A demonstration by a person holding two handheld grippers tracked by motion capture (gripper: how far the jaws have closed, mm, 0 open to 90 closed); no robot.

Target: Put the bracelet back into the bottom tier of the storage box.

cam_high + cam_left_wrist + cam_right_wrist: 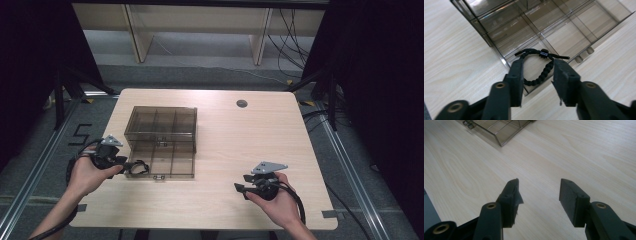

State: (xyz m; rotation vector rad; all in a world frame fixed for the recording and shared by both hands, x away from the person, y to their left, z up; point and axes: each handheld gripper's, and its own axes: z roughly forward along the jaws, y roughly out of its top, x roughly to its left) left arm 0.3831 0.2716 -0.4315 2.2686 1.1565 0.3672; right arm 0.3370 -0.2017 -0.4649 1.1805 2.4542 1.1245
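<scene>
A black braided bracelet (543, 73) lies in the near corner compartment of a smoky clear divided box (564, 37); whether it touches the jaws I cannot tell. My left gripper (537, 64) is open, its two jaws standing on either side of the bracelet's loop. From the high view, the bracelet (139, 167) sits at the near left corner of the box (162, 135), right at the left gripper (129, 166). My right gripper (241, 191) hovers open over bare table at the near right, nothing between its jaws (539, 183).
The wooden table (240, 145) has a round cable hole (242, 103) at the back right. A corner of the box (499, 130) appears far off in the right gripper view. Dark curtains and tripod legs flank the table.
</scene>
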